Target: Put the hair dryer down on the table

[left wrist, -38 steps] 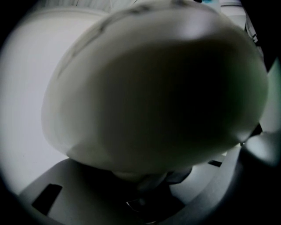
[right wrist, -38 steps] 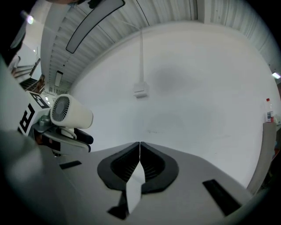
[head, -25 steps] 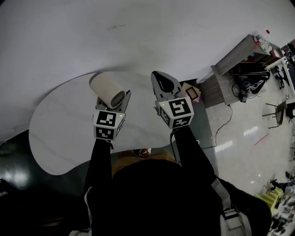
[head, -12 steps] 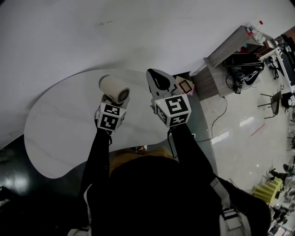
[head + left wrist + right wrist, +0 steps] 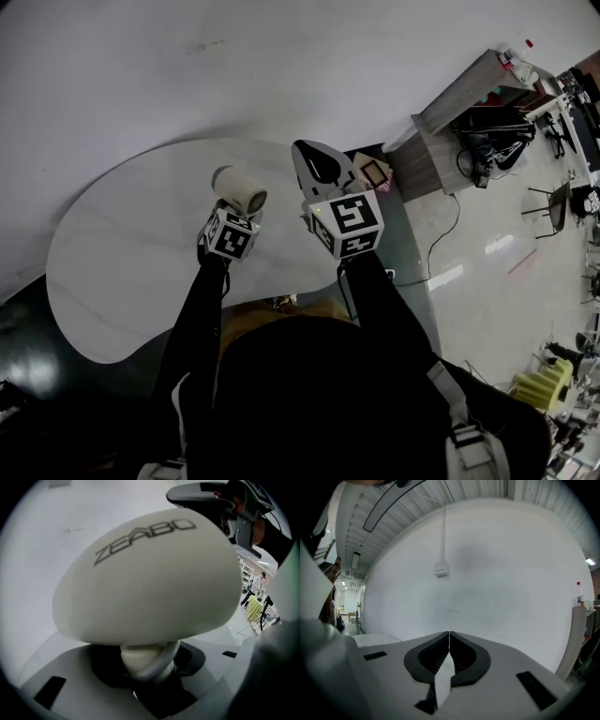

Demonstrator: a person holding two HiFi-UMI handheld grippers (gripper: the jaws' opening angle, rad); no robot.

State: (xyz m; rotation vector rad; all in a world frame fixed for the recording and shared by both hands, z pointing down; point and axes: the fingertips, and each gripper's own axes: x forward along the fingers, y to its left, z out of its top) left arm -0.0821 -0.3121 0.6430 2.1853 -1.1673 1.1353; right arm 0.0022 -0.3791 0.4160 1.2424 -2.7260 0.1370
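A cream hair dryer (image 5: 239,190) with grey lettering on its barrel (image 5: 145,578) is held over the white rounded table (image 5: 122,253). My left gripper (image 5: 234,212) is shut on its handle (image 5: 140,660), which sits clamped between the jaws with the barrel lying across above them. In the head view the dryer hangs over the table's far middle part; whether it touches the top I cannot tell. My right gripper (image 5: 316,159) hovers just to the right of it, jaws shut (image 5: 449,641) with nothing between them, pointing at the white wall.
A small framed box (image 5: 373,173) lies off the table's right edge. A wooden cabinet (image 5: 459,103) with bottles stands at the right, with cables on the shiny floor (image 5: 487,244). A white wall (image 5: 281,66) runs behind the table.
The left gripper has moved slightly right and away from the head camera with the dryer, whose barrel has turned and now looks smaller. The right gripper has hardly moved.
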